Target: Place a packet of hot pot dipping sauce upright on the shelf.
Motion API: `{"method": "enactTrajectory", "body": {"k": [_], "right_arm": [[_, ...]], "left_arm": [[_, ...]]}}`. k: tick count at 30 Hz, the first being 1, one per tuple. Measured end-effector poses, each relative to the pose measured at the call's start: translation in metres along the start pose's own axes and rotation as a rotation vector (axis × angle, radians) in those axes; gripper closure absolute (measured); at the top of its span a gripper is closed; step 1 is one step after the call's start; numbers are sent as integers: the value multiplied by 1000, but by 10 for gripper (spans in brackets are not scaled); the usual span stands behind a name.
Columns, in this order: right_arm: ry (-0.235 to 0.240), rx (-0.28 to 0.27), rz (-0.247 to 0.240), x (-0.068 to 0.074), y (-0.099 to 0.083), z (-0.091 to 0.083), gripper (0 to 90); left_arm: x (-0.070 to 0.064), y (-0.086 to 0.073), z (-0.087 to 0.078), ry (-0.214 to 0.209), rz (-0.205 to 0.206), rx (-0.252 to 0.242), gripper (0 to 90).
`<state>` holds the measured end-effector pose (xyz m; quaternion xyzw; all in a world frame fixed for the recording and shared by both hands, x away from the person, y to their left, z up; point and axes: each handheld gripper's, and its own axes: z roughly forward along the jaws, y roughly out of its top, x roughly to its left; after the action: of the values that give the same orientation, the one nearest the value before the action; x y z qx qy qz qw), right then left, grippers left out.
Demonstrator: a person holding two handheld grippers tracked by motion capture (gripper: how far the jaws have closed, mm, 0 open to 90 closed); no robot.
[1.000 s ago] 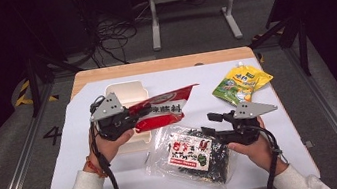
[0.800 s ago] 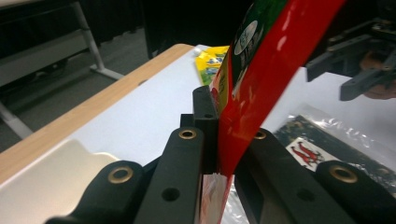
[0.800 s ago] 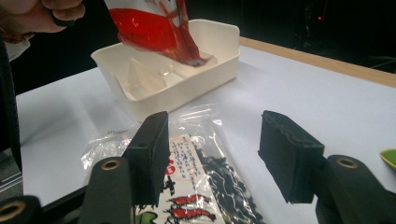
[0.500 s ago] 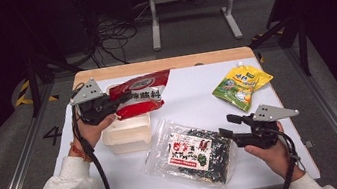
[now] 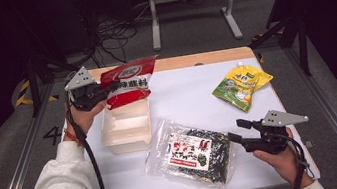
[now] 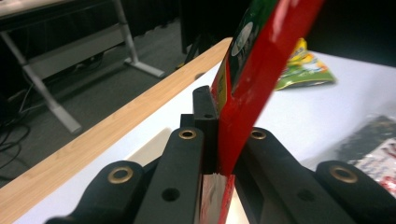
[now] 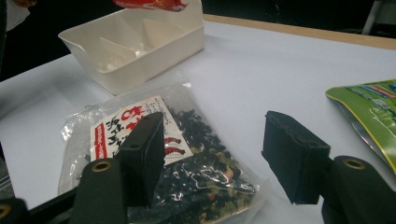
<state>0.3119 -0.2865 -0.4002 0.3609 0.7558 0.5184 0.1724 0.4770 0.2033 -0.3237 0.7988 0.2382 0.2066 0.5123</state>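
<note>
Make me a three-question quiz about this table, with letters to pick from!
1. Where is the red foil packet?
A. flat on the white table
B. held above the white plastic tub
C. under the seaweed

2. How many packets are there?
A. two
B. three
C. five

3. The right tongs are:
A. open
B. shut on the clear seaweed bag
C. holding the yellow-green pouch

Answers: 1 B, the left tongs pinch it above the tub. 2 B, red, seaweed, yellow-green. 3 A, a gap separates the jaws.
</note>
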Motion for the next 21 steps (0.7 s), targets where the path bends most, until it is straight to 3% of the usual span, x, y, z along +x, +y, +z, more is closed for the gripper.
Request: {"method": "enactTrajectory", "body": {"k": [6,11,18,21], "right_arm": [[-5,32,13,-4,-8,2,385],[28,24,66,-9,-13,1,386],[22,28,79,-9,-16,-2,385],[23,28,82,-9,-17,-2,384]], "left_arm": [[18,-10,17,5,-31,23,898],[26,-21,29,8,-69,26,898],[32,-25,40,15,-61,26,897],[34,-29,47,8,-70,50,893]]}}
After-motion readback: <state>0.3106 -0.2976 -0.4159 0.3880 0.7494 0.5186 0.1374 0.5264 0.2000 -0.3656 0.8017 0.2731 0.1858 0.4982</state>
